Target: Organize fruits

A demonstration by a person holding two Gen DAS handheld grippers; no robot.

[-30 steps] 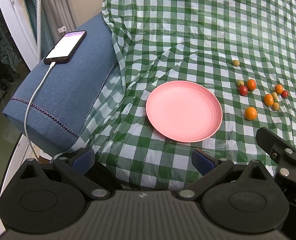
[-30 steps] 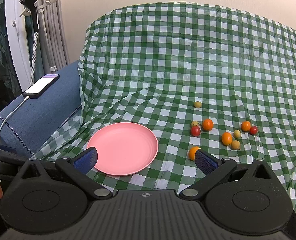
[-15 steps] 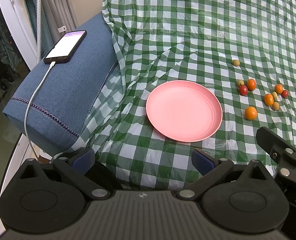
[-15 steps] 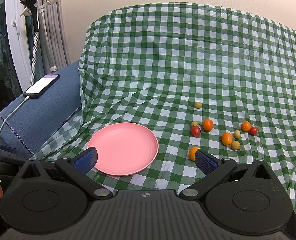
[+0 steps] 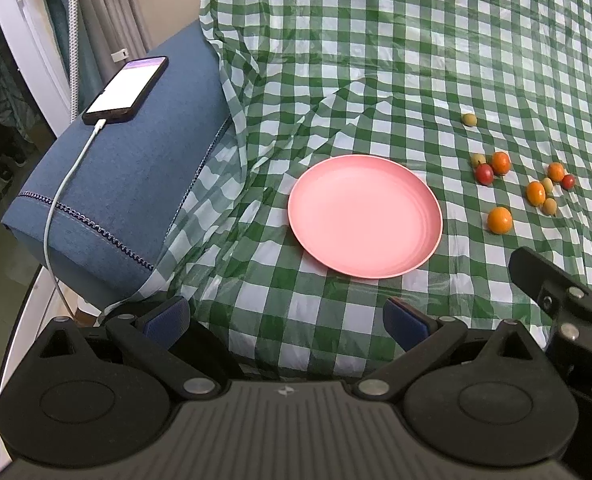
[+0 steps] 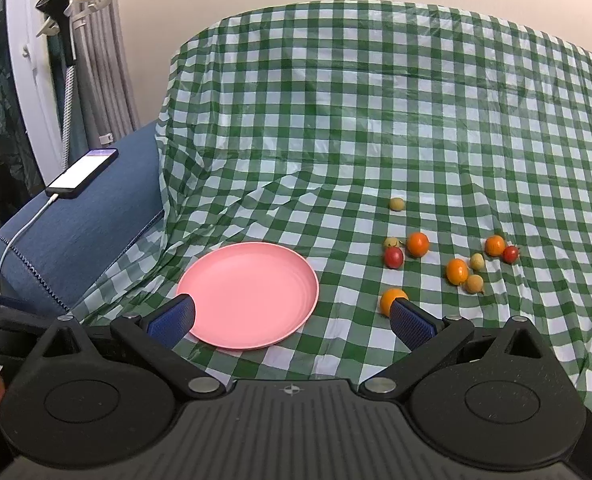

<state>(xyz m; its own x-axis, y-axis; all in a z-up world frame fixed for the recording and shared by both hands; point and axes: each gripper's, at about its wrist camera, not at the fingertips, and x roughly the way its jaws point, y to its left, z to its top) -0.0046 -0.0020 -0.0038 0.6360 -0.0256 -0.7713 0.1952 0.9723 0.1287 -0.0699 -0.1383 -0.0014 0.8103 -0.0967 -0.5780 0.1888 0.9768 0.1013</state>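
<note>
An empty pink plate (image 5: 365, 216) (image 6: 252, 292) lies on the green checked cloth. To its right are several small fruits: a near orange one (image 5: 499, 220) (image 6: 392, 300), a red one (image 5: 484, 174) (image 6: 393, 257), more orange ones (image 6: 417, 244) and pale yellow ones (image 5: 469, 119) (image 6: 396, 203). My left gripper (image 5: 286, 320) hangs open above the cloth, short of the plate's near edge. My right gripper (image 6: 292, 320) is open too, its right pad (image 6: 410, 322) just in front of the near orange fruit. Neither holds anything.
A blue cushion (image 5: 124, 184) (image 6: 76, 232) at the left carries a phone (image 5: 126, 90) (image 6: 82, 173) on a white cable. Curtains and a white frame stand behind it. The right gripper's body (image 5: 564, 304) shows at the left view's right edge. The cloth is wrinkled behind the plate.
Almost nothing differs; the right wrist view has shifted very slightly. Both grippers stay open and no fruit has moved.
</note>
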